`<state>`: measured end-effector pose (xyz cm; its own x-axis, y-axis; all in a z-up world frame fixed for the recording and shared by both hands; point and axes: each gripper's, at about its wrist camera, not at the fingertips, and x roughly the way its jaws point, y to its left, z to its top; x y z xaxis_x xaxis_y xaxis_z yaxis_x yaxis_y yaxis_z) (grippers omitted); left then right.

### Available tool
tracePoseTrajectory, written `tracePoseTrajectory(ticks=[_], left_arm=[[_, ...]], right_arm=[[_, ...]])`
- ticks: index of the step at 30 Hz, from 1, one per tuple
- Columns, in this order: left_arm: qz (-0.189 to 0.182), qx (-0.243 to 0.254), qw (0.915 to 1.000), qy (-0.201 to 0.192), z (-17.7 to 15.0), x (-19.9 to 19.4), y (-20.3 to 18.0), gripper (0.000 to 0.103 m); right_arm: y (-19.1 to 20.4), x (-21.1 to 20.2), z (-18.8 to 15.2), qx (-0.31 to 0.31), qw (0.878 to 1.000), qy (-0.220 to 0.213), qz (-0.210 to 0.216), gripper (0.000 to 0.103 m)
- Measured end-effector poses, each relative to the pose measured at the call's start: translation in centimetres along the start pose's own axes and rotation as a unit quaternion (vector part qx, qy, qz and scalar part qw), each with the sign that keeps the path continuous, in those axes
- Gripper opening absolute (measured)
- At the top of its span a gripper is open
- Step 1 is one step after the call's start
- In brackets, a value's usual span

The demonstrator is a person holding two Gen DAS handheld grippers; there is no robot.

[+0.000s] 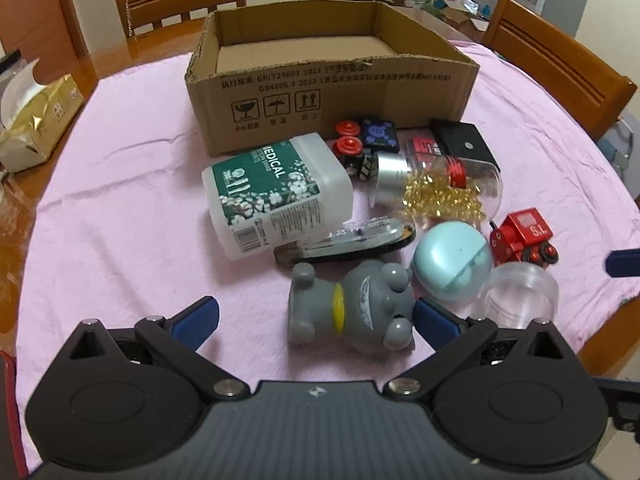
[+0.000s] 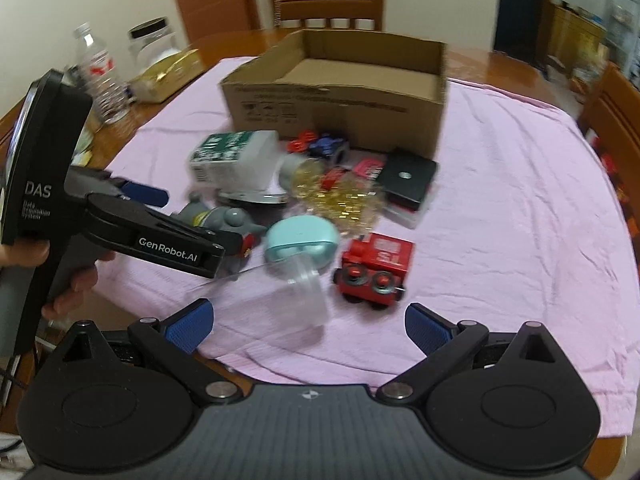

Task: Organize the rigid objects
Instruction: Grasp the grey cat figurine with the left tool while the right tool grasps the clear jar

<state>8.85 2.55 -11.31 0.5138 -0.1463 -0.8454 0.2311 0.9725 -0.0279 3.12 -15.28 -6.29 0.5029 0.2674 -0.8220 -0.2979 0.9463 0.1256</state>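
Nearest the left gripper [image 1: 316,316], a grey toy animal [image 1: 352,304] lies on its side between the spread fingers [image 1: 200,314], whose right pad sits at the toy's head, so I judge this the first item lined up for a pick; the fingers are wide apart and grip nothing. The right gripper [image 2: 308,326] hovers over the near edge of the pink-covered surface [image 2: 520,200], fingers [image 2: 424,326] equally splayed and empty, with a clear plastic cup [image 2: 296,300] lying just ahead of them, blurred. Just beyond are a pale blue round case [image 1: 452,266] and a red toy train [image 1: 524,240], then a black-and-clear stapler-like item [image 1: 348,242], a white MEDICAL bottle [image 1: 276,192] on its side, and a tipped clear jar of golden capsules [image 1: 440,188]. Farther back lie small red and black toy blocks [image 1: 364,140] and a black box [image 1: 464,142]. The objects are heaped loosely right in front of an open, apparently empty cardboard box [image 1: 332,92], the likely destination
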Motion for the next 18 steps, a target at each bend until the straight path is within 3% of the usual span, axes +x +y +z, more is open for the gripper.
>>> tracePoseTrajectory(ticks=[9, 13, 18], left_arm=[[-0.021, -0.006, 0.9998, 0.005, 0.2, 1.0, 0.0, 0.102], [-0.034, -0.021, 0.9992, 0.007, -0.2, 1.7, 0.3, 0.102], [-0.023, -0.001, 0.9997, 0.001, -0.4, 1.9, -0.4, 0.103]], right_arm=[[1.8, 3.0, 1.4, -0.062, 0.997, 0.024, 0.044, 0.103], [2.7, 4.1, 1.3, -0.081, 0.995, 0.036, 0.046, 0.103], [3.6, 5.0, 0.6, -0.106, 0.992, 0.058, 0.032, 0.103]])
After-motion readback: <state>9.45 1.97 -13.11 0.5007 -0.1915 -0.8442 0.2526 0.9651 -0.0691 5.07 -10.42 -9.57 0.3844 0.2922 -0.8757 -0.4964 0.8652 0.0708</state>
